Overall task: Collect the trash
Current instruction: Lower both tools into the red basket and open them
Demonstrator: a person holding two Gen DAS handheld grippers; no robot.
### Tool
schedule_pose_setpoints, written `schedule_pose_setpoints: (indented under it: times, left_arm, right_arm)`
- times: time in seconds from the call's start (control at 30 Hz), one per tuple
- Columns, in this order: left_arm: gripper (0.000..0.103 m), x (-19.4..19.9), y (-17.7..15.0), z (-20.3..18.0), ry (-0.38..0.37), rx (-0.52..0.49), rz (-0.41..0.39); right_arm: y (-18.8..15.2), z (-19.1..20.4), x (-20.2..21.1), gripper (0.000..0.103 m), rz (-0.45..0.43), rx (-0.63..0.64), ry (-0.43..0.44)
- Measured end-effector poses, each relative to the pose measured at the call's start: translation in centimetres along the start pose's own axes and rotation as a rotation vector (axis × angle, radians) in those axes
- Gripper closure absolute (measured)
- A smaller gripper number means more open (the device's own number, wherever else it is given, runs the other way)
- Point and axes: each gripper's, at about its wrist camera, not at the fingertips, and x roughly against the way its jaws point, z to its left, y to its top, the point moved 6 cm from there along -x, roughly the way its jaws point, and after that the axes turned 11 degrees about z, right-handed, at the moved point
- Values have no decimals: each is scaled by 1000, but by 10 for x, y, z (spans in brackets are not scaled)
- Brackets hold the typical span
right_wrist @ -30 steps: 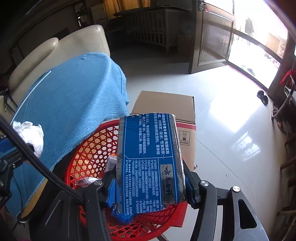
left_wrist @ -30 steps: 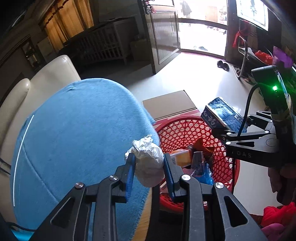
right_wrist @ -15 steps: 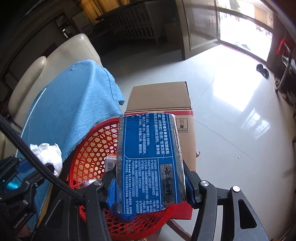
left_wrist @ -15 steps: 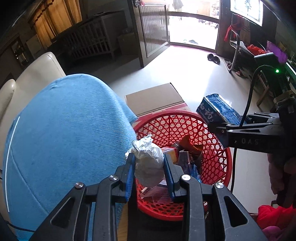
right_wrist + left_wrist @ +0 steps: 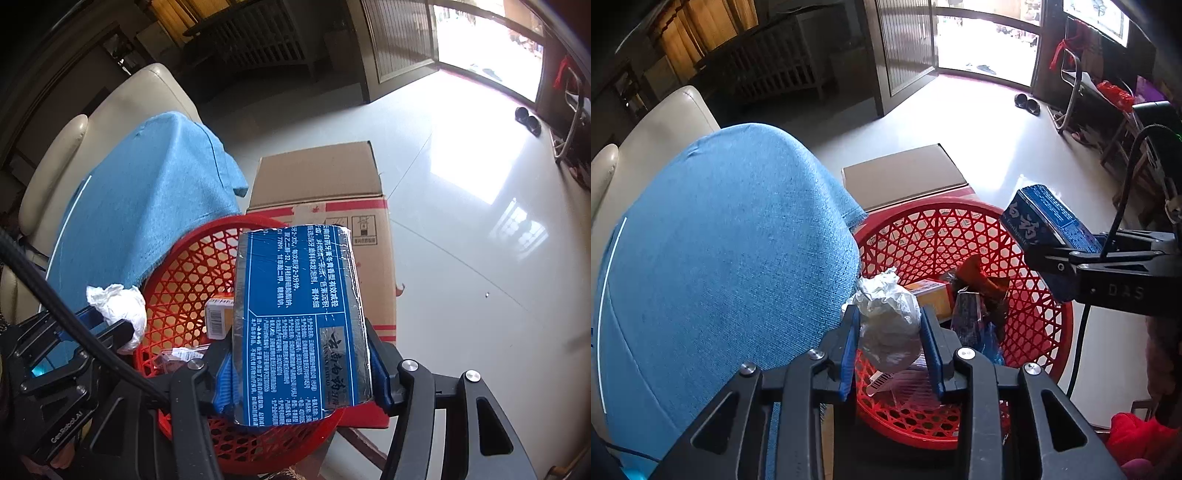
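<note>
Trash for this task is in my two grippers: one crumpled white paper wad (image 5: 888, 317) clamped in the left gripper (image 5: 890, 343), and one blue carton (image 5: 299, 325) clamped in the right gripper (image 5: 301, 373). The left jaws have just been easing apart a little, yet the wad sits between the pads and I see no gap. Both loads hang over the one red basket (image 5: 1052, 325), the wad near its edge beside the blue cloth (image 5: 720, 277), the carton over the opposite rim. I judge the step in hand to be the drop. Next I need to spread each pair of jaws while the load is inside the rim. Counted: two grippers, one basket, one cardboard box (image 5: 317, 184) behind it, and several discarded packets already in the basket; their exact number I cannot tell.
</note>
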Motion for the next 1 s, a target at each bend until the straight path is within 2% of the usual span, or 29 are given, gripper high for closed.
schedule_pose_setpoints:
  times: [0.13, 0.3, 0.43, 0.67, 0.87, 1.0]
  left_arm:
    - [65, -3, -2, 1, 2, -1, 5]
    - [52, -4, -3, 4, 5, 3, 7]
    - [45, -3, -3, 5, 11, 5, 1]
    - [44, 6, -3, 11, 16, 22, -16]
    - [44, 20, -5, 14, 16, 16, -57]
    - [44, 36, -9, 28, 24, 41, -110]
  right_arm:
    - [-2, 1, -4, 41, 21, -7, 18]
    - [-4, 0, -9, 40, 44, -33, 54]
    - [-3, 2, -9, 39, 43, -39, 69]
    - [-1, 7, -2, 38, 12, -34, 81]
    - [0, 11, 4, 38, -10, -22, 101]
    - [3, 19, 13, 37, -41, -1, 125]
